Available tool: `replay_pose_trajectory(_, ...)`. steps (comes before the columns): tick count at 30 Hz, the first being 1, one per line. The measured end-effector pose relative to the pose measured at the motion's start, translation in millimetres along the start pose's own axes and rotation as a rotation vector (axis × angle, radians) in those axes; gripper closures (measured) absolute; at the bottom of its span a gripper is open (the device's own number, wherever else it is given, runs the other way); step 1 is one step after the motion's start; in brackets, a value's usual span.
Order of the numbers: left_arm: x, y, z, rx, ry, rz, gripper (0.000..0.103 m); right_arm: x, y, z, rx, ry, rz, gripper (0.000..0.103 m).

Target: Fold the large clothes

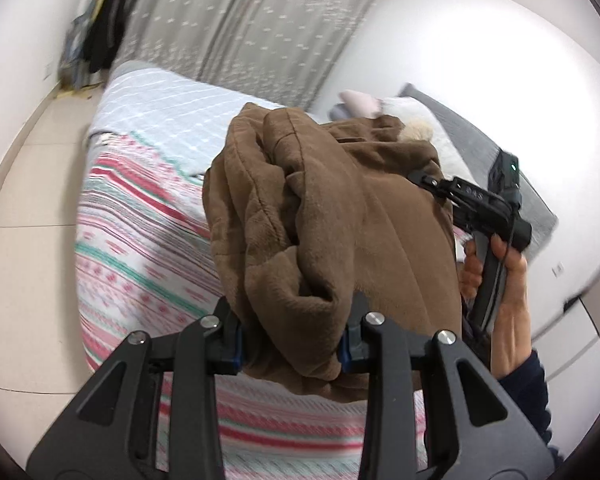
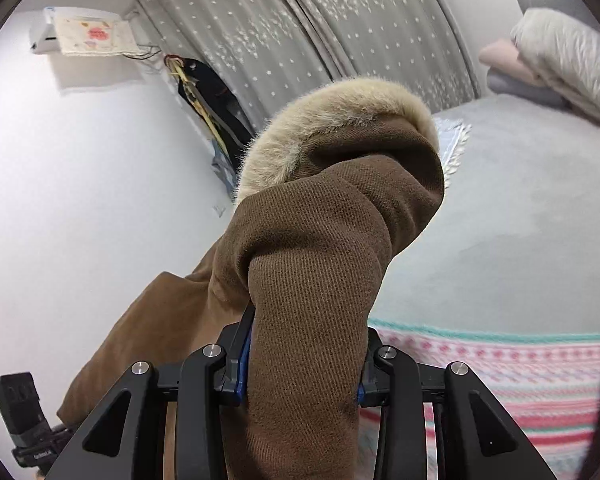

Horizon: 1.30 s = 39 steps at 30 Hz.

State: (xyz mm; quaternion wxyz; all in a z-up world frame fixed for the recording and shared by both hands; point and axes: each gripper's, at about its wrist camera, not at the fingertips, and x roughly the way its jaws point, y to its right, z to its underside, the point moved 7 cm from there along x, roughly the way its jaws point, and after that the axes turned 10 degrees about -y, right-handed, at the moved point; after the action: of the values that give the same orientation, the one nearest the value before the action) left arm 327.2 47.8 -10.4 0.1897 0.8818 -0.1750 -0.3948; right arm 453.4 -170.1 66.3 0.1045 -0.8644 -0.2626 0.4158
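A big brown coat (image 1: 320,208) with a beige fur-trimmed hood (image 2: 340,120) hangs bunched above the bed. In the left wrist view my left gripper (image 1: 292,344) is shut on a thick fold of it, blue pads pressing from both sides. Further right, a hand (image 1: 508,280) holds my right gripper (image 1: 424,180), whose tips sink into the coat's far edge. The right wrist view has my right gripper (image 2: 300,360) shut on a wad of brown cloth just below the fur trim. The coat hides both grippers' fingertips.
Below lies a bed with a pink and green striped blanket (image 1: 140,240) and a grey cover (image 2: 520,220). Pillows and folded clothes (image 2: 560,60) sit at its head. Grey curtains (image 1: 240,20), dark hanging clothes (image 2: 216,92) and tiled floor (image 1: 32,180) surround it.
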Motion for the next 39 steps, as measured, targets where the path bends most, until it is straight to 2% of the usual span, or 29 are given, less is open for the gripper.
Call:
replay_pose_trajectory(5,-9,55,66,0.07,-0.04,0.084,0.068,-79,22,53,0.002,-0.005,0.05,0.066)
replay_pose_trajectory(8,-12,68,96,0.076,-0.066,0.112,0.068,-103,37,91,0.012,-0.016,0.069,0.066)
replay_pose_trajectory(11,-9,74,126,0.088,-0.1,0.099,0.068,-114,55,129,0.048,-0.028,0.059,0.066)
replay_pose_trajectory(16,7,64,171,0.082,-0.16,0.063,0.068,-103,77,184,0.098,-0.067,0.029,0.066)
replay_pose_trajectory(19,29,50,198,0.052,-0.217,0.049,0.068,-77,81,205,0.118,-0.106,0.023,0.066)
replay_pose_trajectory(22,48,32,227,0.024,-0.277,0.055,0.067,-49,105,235,0.151,-0.141,0.012,0.066)
replay_pose_trajectory(25,50,22,238,0.029,-0.264,0.081,0.065,-34,135,250,0.213,-0.191,0.013,0.065)
replay_pose_trajectory(27,52,18,239,0.008,-0.264,0.104,0.064,-32,146,254,0.248,-0.201,-0.045,0.063)
replay_pose_trajectory(32,50,23,250,0.047,-0.248,0.078,0.059,-21,156,265,0.29,-0.233,-0.036,0.057)
replay_pose_trajectory(35,52,18,251,0.011,-0.269,0.108,0.053,-19,158,269,0.274,-0.24,0.008,0.051)
replay_pose_trajectory(39,40,18,246,-0.029,-0.293,0.148,0.05,-18,162,272,0.299,-0.231,0.065,0.035)
